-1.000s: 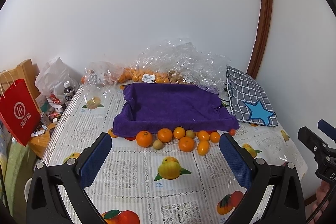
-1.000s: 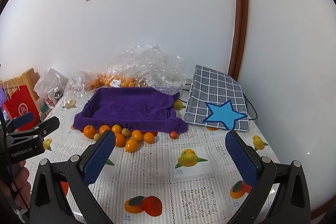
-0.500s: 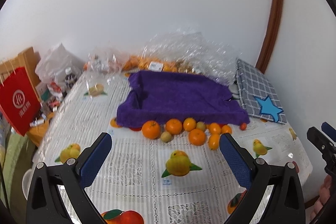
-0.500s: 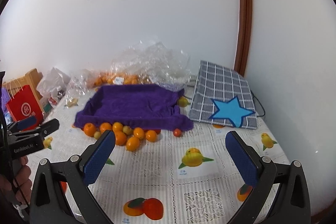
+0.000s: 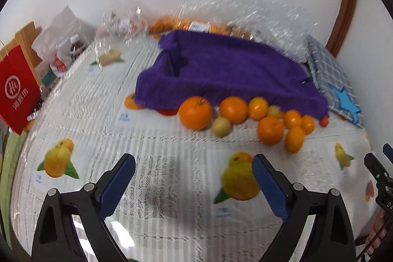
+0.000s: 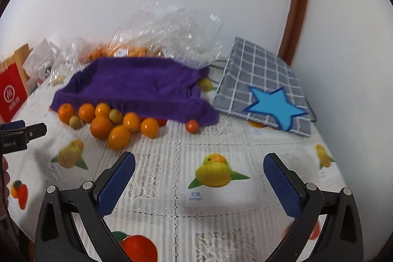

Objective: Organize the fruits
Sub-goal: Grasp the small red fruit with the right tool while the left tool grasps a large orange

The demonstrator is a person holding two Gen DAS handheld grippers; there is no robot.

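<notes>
Your left gripper (image 5: 194, 178) hangs over bare tablecloth (image 5: 172, 139); its jaws stand apart with nothing between them, having just narrowed slightly. Your right gripper (image 6: 199, 173) is also spread wide and empty, above a printed mango motif.

Beyond the fingertips, the loose fruits (image 5: 245, 114) lie on the cloth in a rough row. The row's long axis runs left to right along the near edge of the purple towel (image 5: 233, 70), touching or just beside its hem. Mostly oranges, the largest orange (image 5: 195, 112) at the left end. Two small yellow-green fruits sit among them. A small red fruit (image 6: 191, 126) lies apart at the right end.

The towel drapes a tray-like shape. Farther back: crumpled clear plastic bags (image 6: 172, 33) holding more oranges, against the wall. The grey checked bag (image 6: 265, 87) with a blue star lies to the right.
</notes>
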